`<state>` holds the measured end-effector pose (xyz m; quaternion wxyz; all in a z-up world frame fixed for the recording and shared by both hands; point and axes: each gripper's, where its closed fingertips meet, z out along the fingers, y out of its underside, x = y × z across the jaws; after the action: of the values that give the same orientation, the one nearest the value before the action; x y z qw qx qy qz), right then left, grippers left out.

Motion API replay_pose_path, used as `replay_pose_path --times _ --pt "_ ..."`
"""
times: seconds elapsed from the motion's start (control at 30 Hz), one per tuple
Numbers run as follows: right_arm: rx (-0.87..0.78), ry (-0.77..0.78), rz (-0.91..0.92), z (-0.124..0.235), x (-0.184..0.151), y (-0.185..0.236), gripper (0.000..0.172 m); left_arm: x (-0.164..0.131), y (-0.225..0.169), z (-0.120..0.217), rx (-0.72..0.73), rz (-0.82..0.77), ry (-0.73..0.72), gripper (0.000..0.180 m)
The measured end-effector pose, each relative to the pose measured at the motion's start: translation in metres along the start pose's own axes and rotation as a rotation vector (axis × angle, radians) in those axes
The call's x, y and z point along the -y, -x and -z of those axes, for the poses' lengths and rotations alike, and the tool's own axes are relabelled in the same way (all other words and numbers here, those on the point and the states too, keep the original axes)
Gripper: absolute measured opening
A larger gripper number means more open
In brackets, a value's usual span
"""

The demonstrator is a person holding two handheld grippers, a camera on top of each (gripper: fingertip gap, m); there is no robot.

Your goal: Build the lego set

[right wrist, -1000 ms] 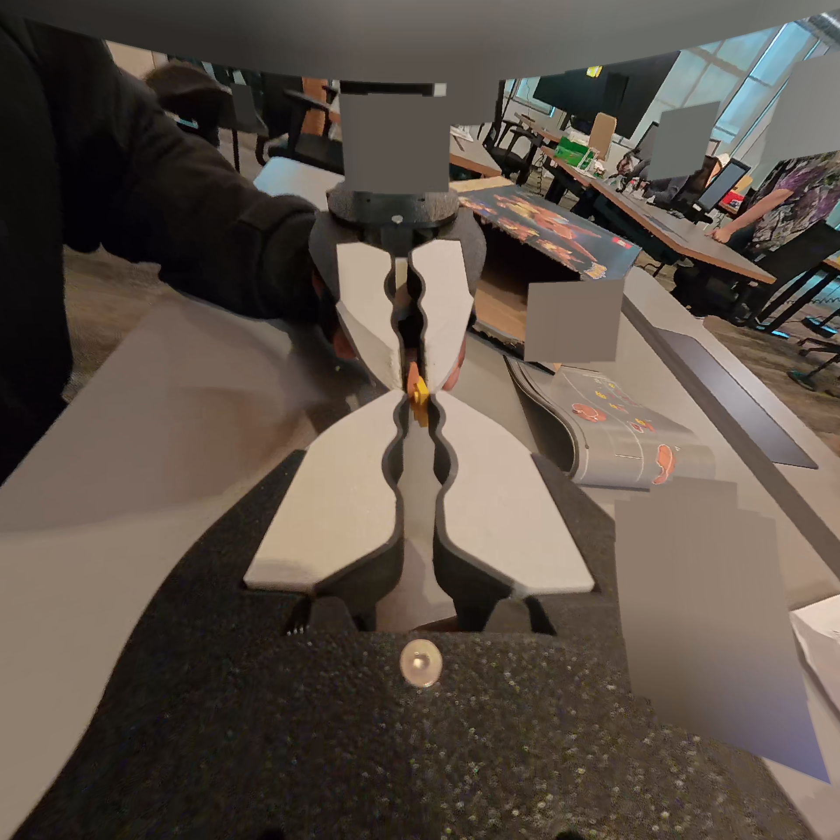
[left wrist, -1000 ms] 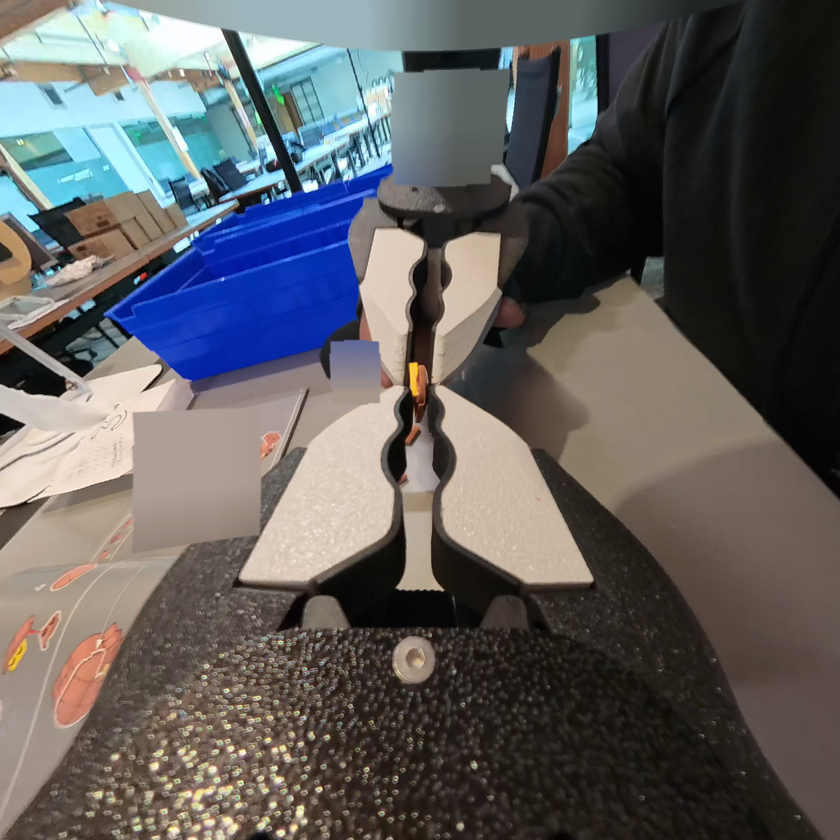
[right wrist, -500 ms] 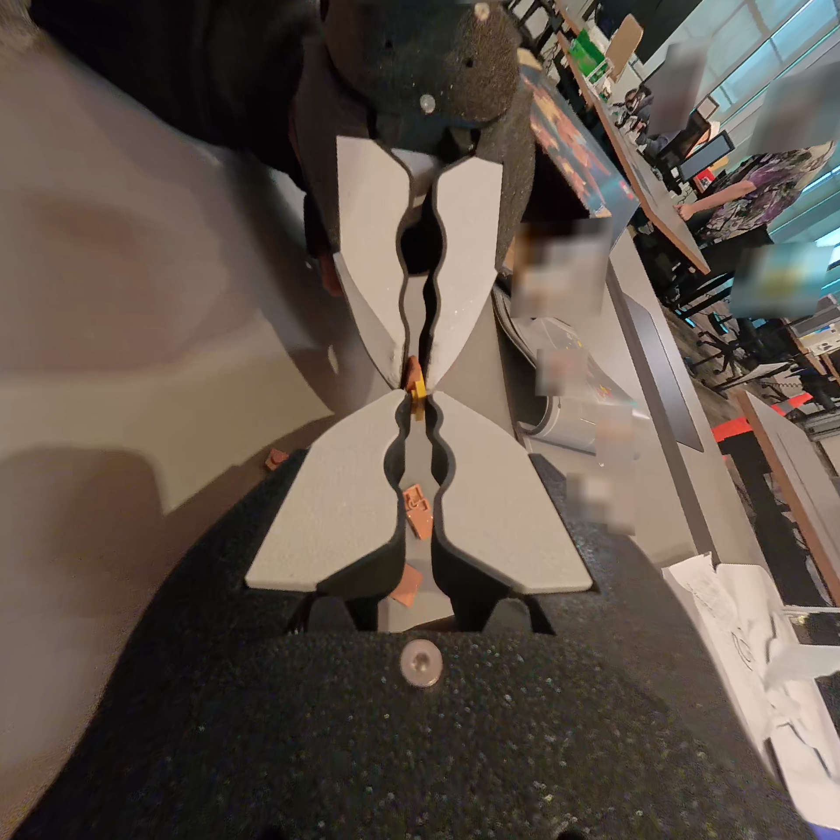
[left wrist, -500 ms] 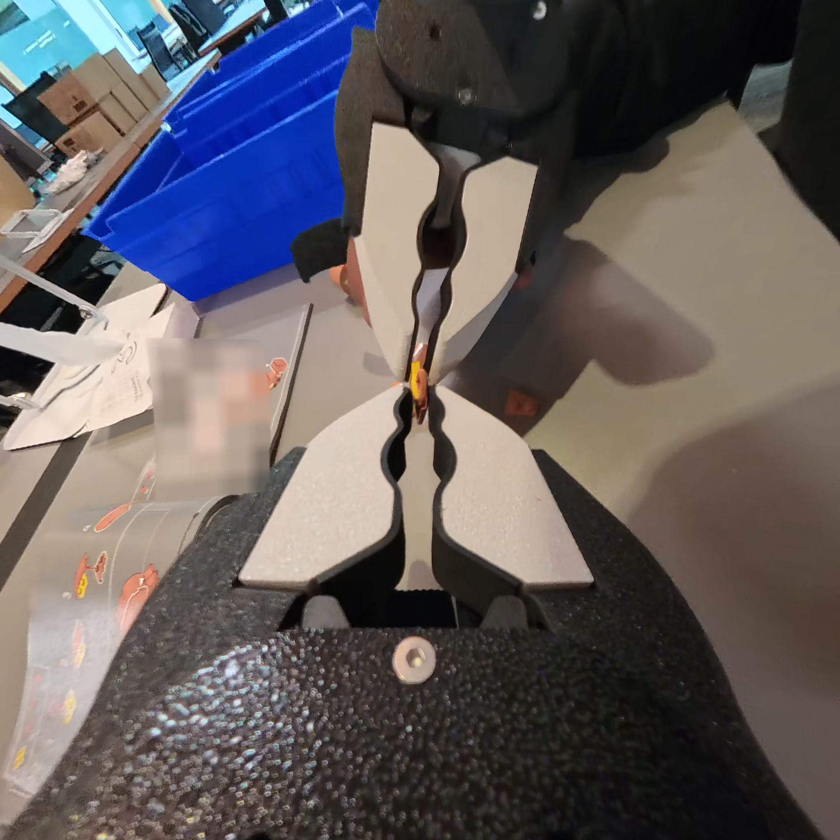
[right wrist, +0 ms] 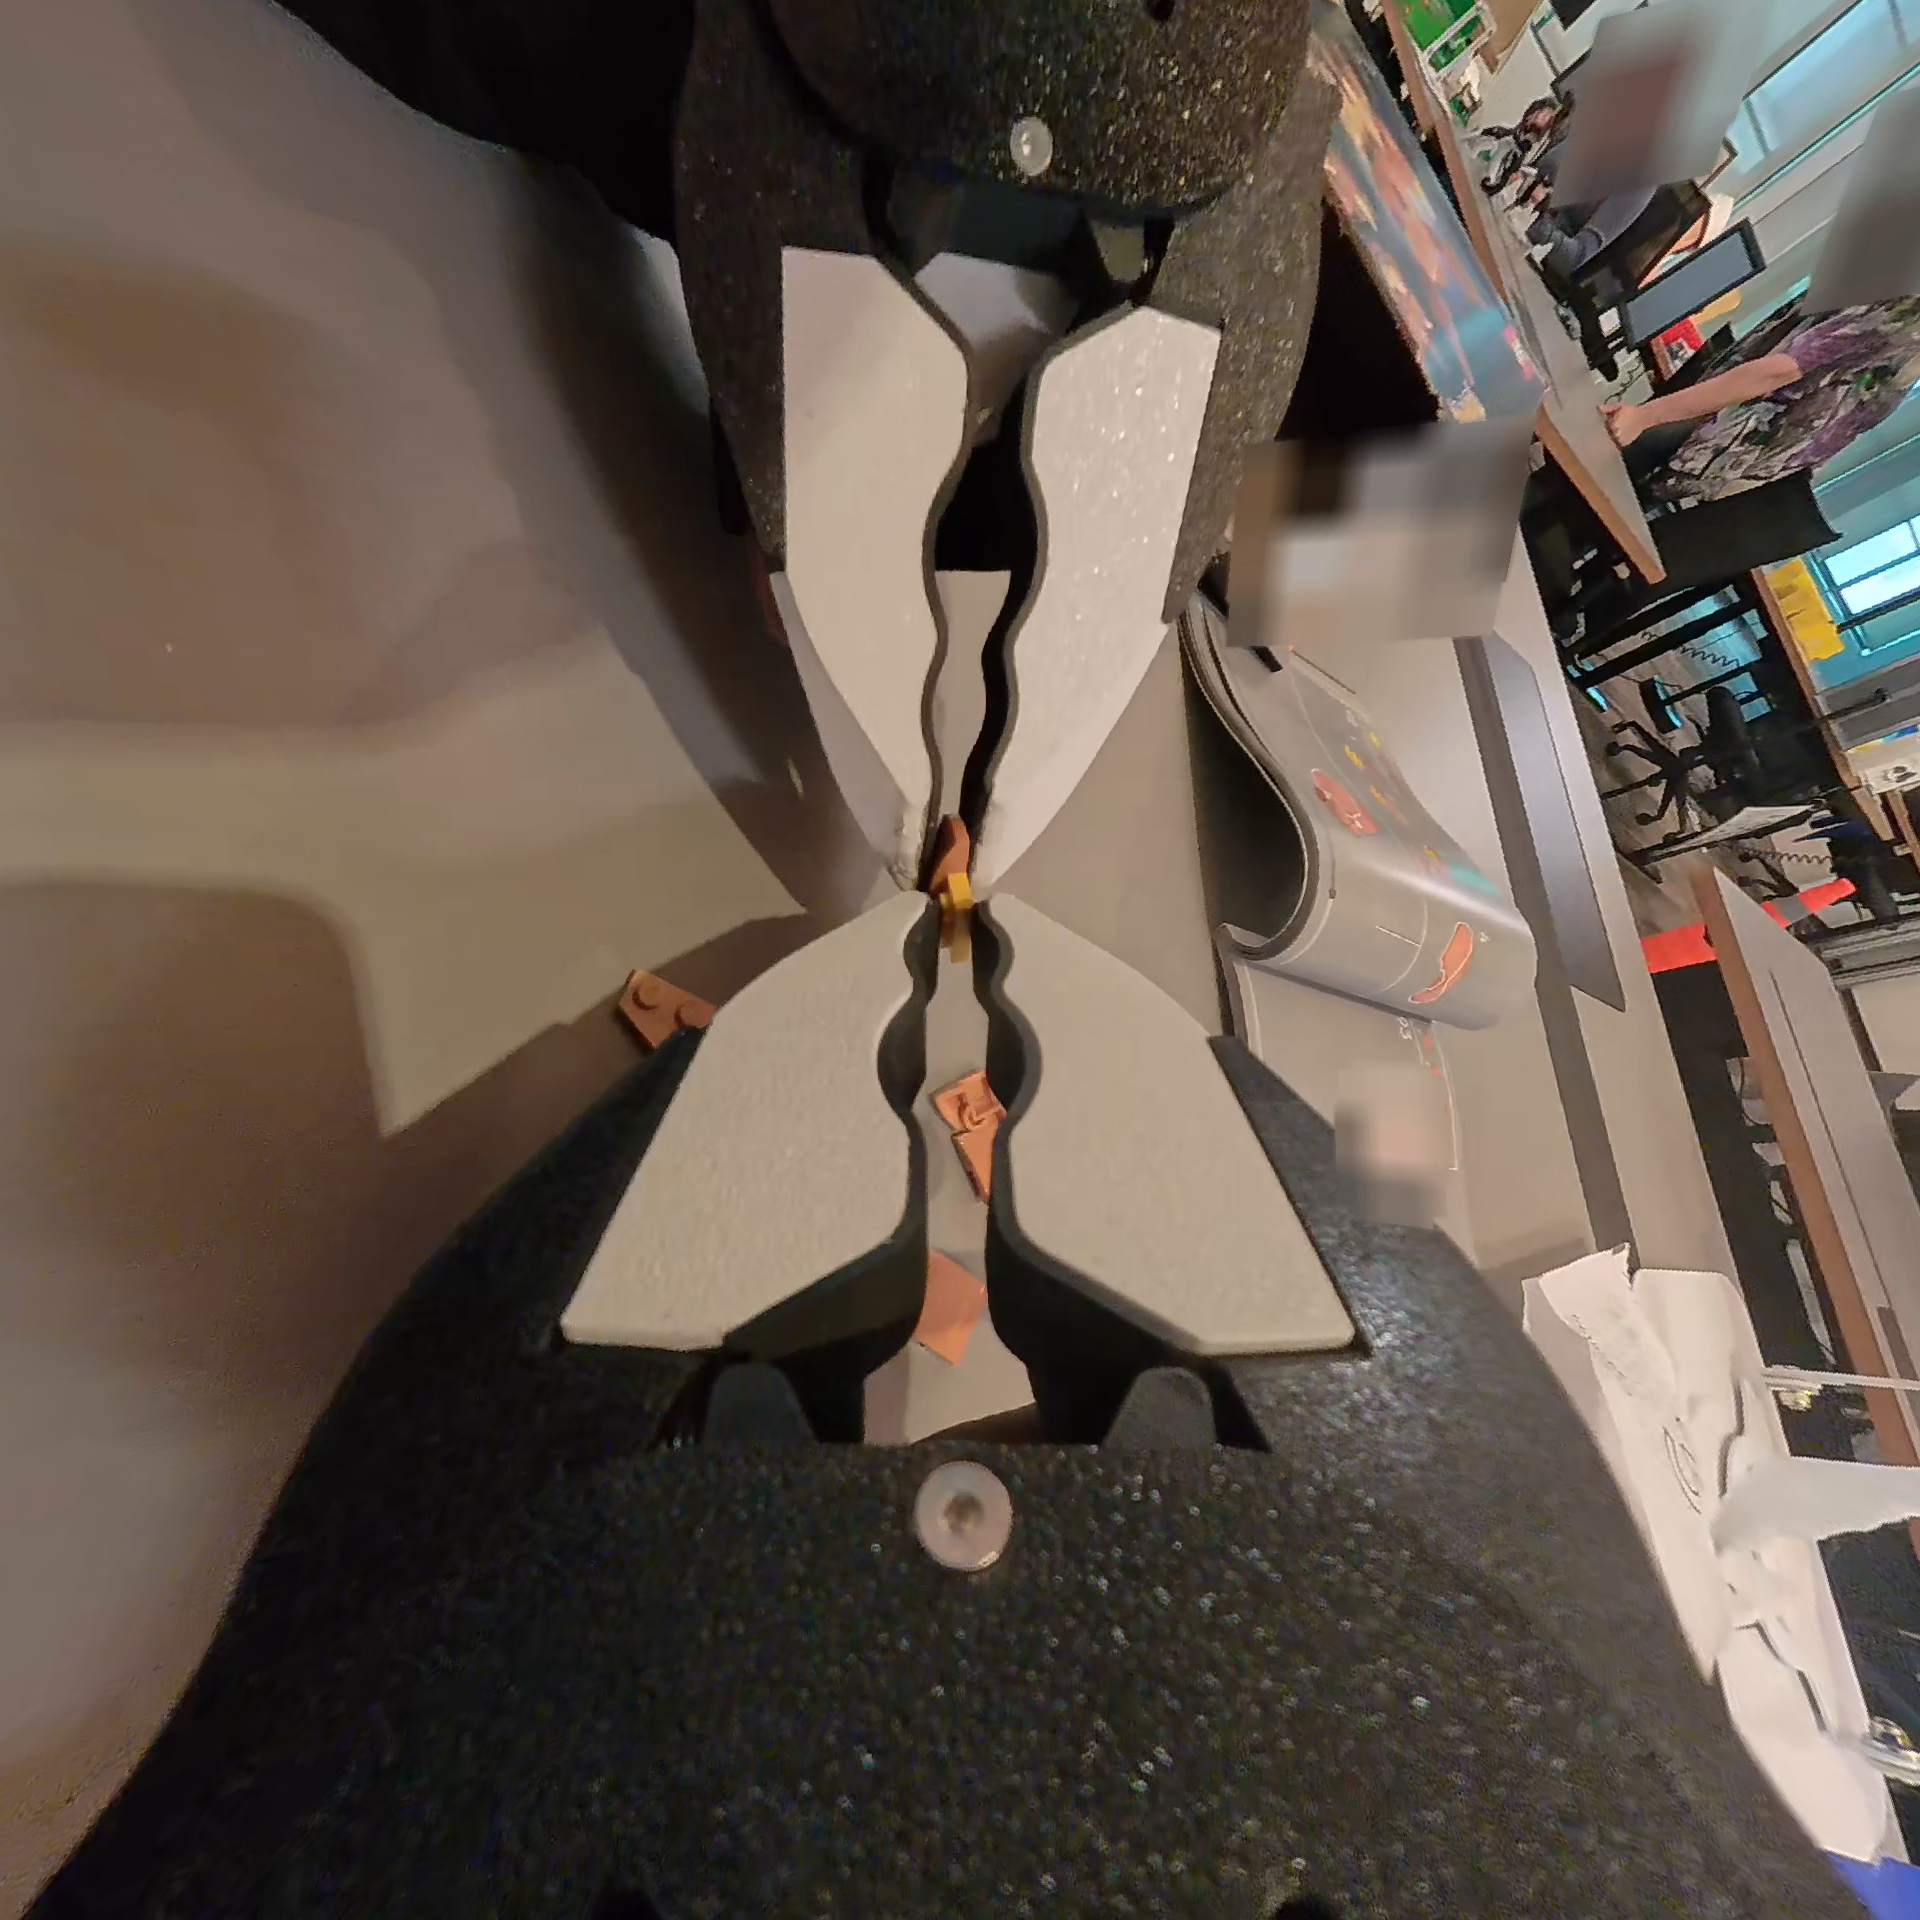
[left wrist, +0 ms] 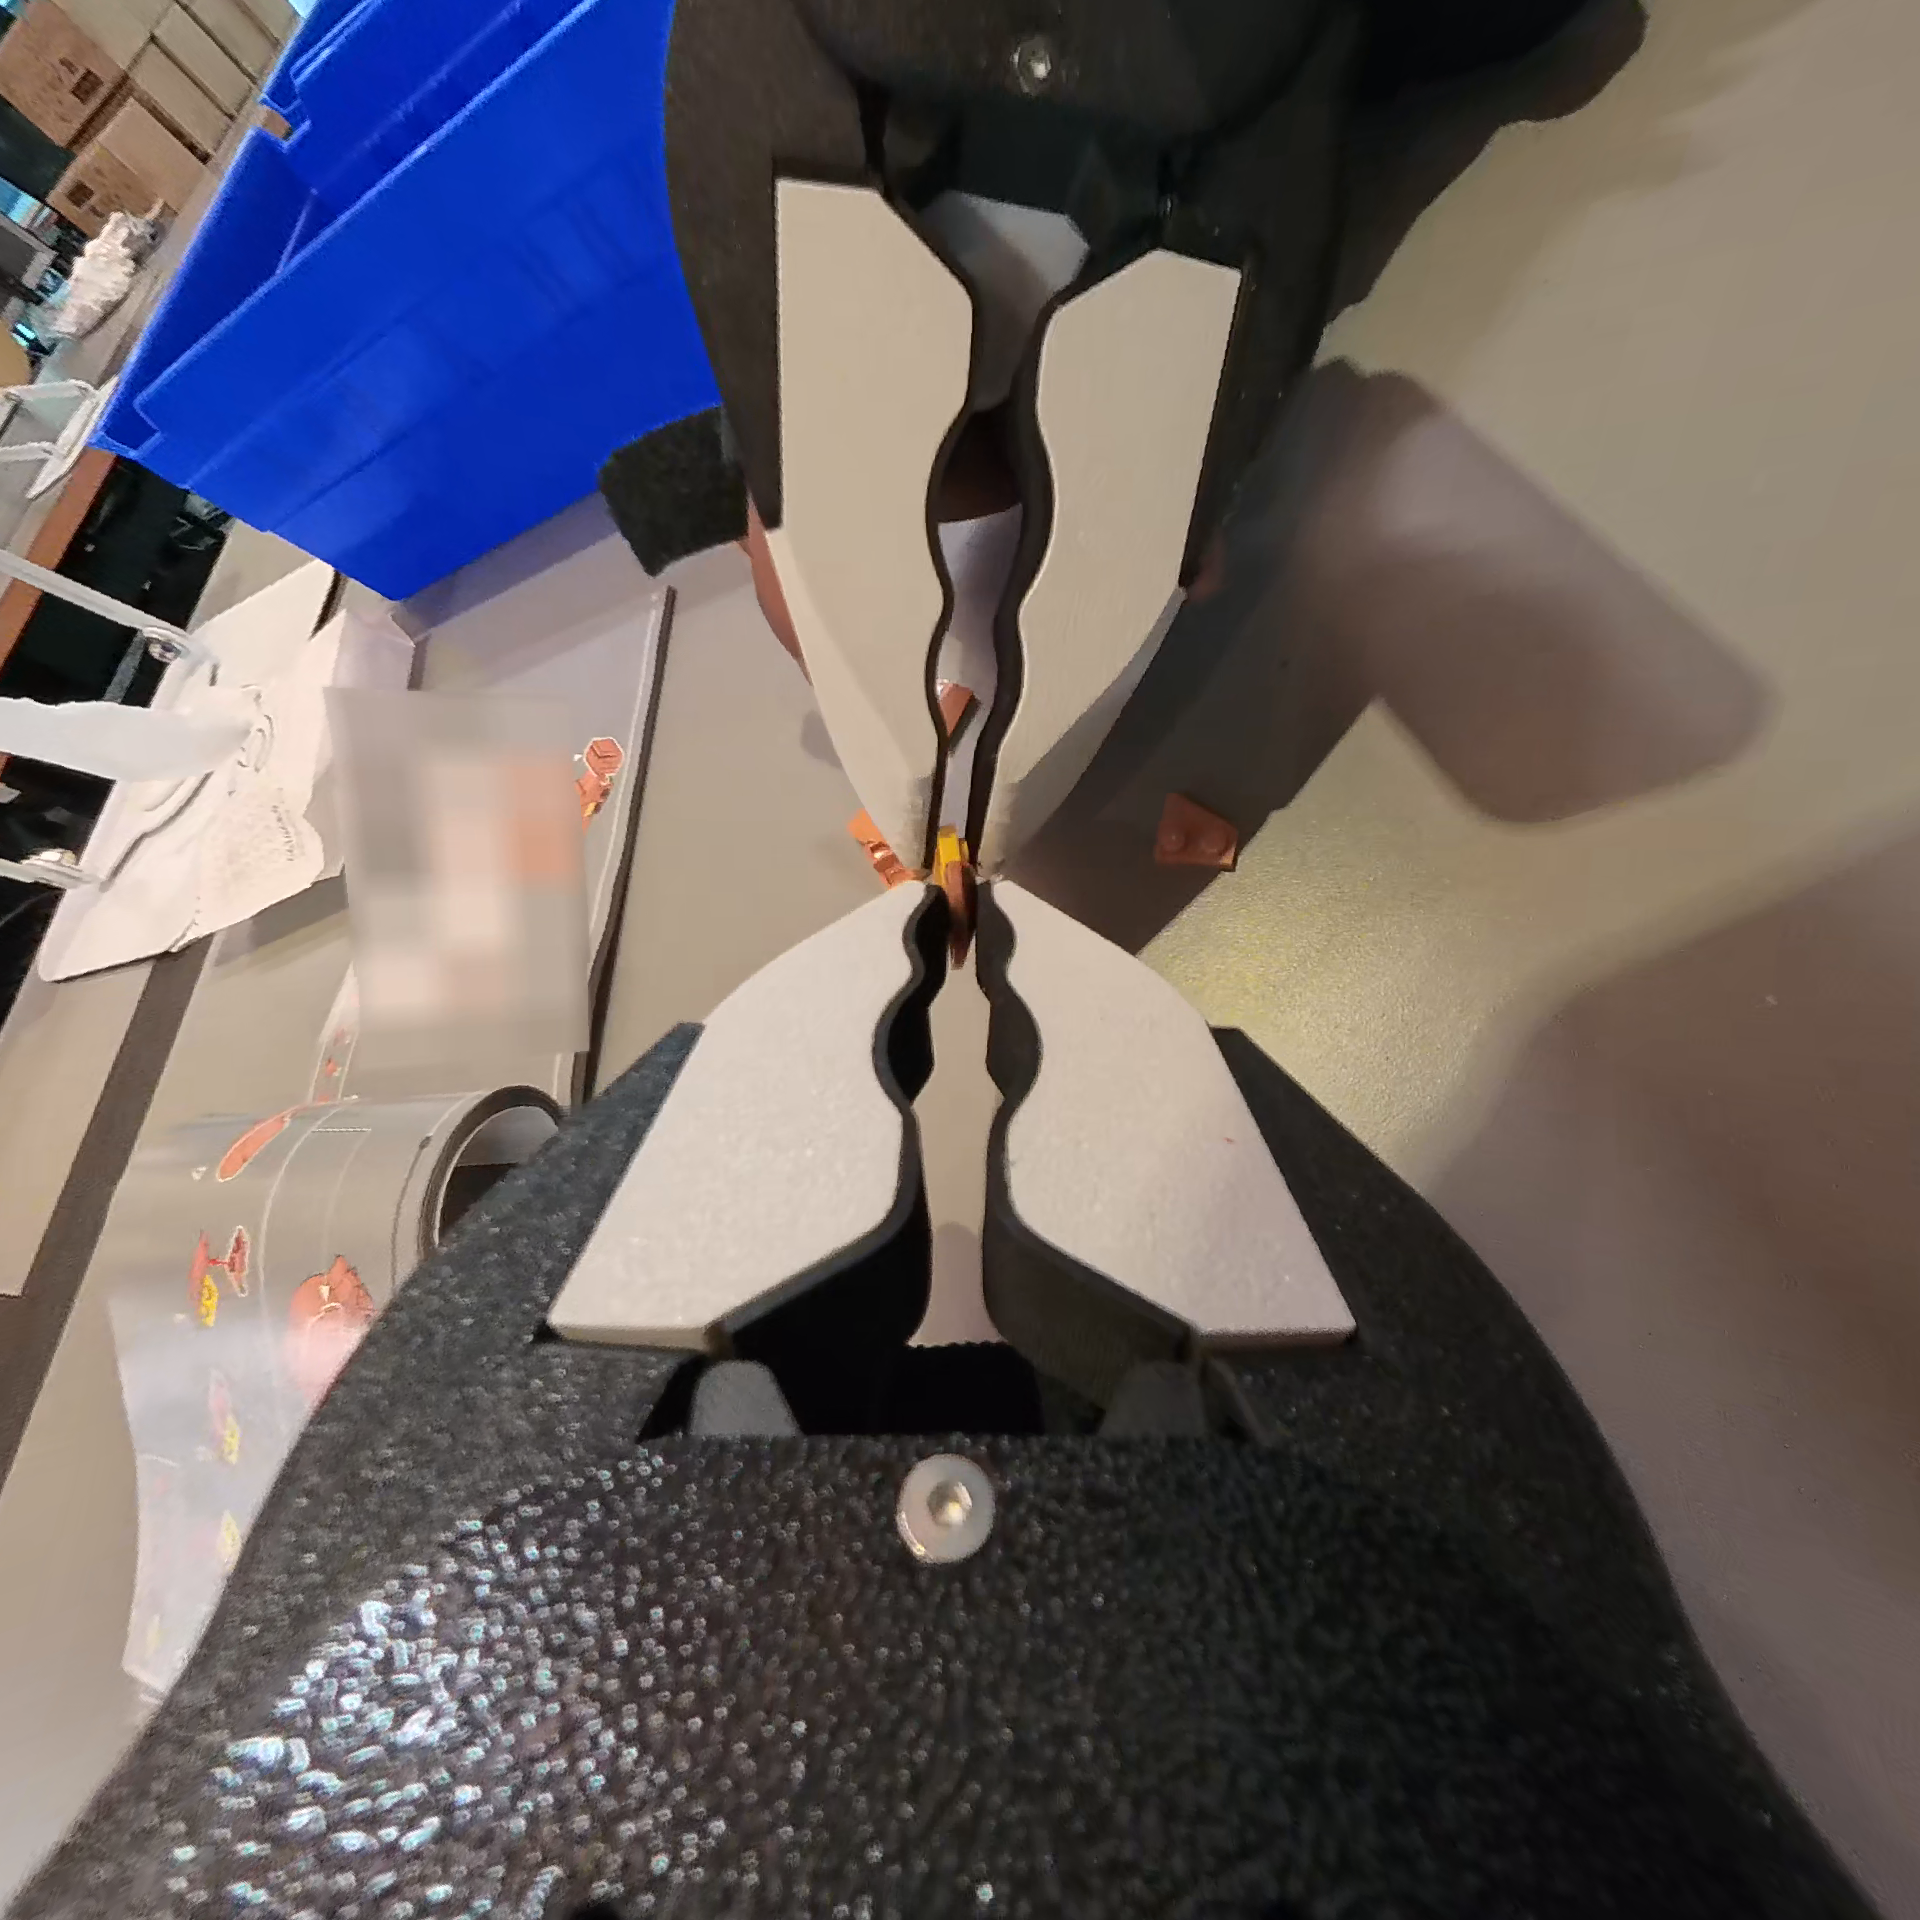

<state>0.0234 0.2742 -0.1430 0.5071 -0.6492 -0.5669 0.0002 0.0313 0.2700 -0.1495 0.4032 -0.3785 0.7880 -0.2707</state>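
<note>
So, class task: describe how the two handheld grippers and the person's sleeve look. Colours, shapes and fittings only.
Both the left gripper and the right gripper have rough, speckled black bodies, each with a silver screw. Their fingers are pale grey, broad and tapering, with wavy black inner edges. The sleeve is black with a ribbed cuff.

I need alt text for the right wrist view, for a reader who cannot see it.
Two hand-held grippers meet tip to tip above a grey table: the right hand-held gripper pinches a small yellow plastic piece, the opposite left hand-held gripper a small brown piece. Flat copper-brown bricks lie below.
</note>
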Motion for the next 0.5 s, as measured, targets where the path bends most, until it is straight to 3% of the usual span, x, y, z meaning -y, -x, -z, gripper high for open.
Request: replay_pose_path --times 0.33,0.5 --pt "-0.015 0.012 -0.006 -0.003 -0.002 -0.002 0.006 -0.005 0.0 0.002 -0.032 0.093 -0.005 0.005" --pt "-0.02 -0.004 -0.124 -0.003 -0.003 -0.011 0.008 -0.003 0.008 0.003 -0.087 0.289 -0.066 0.005"
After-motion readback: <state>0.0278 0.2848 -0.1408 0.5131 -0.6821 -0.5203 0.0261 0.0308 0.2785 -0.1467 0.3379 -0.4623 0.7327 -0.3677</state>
